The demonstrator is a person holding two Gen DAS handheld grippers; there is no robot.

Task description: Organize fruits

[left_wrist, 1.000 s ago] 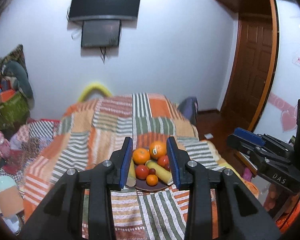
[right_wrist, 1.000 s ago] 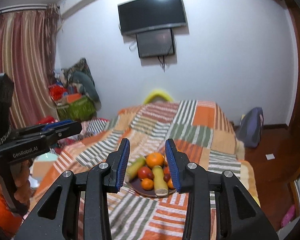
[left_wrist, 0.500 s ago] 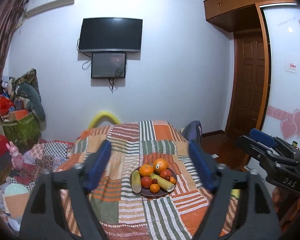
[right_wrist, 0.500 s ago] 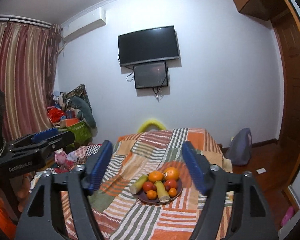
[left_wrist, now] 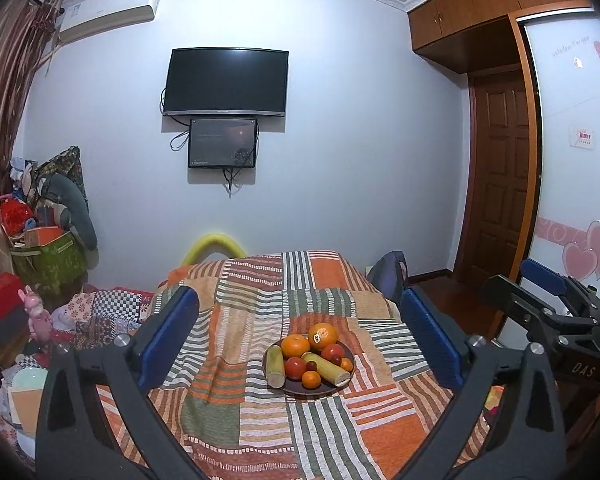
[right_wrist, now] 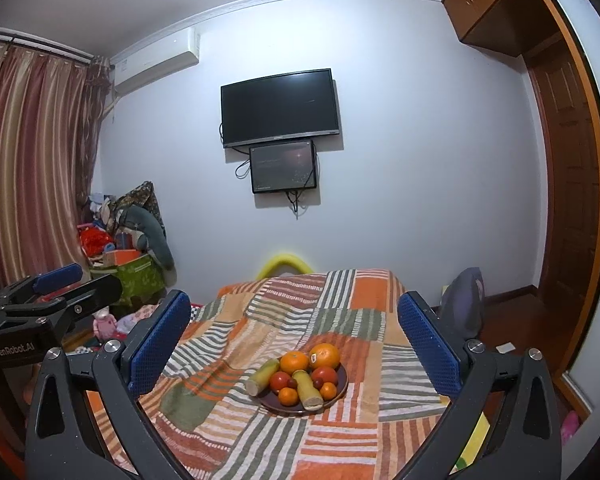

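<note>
I hold two grippers, one in each hand, both raised above the near end of a bed covered in a striped patchwork blanket. The left gripper has its jaws spread wide and empty; the right gripper is the same, jaws wide apart, pinching nothing.

The fruit all lies together on one dark plate, resting on the blanket about midway across the bed, nearer the near end than the far edge by the wall. On it are two large oranges at the back, touching each other, two red fruits, two small oranges at the front, a small dark fruit in the middle, and two long pale green-yellow pieces lying lengthwise among them.

Fruit piled on a plate fits two readings: a heap waiting to be sorted, or an arrangement already made. I cannot tell which.

If any piece is to be handled, my judgement is this: come down from above with jaws wide, and close gently on the widest part of a round fruit. The pile is crowded, so a nudge could roll a neighbour off onto the soft blanket. The plate sits on bedding, so it may tip if pressed at its rim.
</note>
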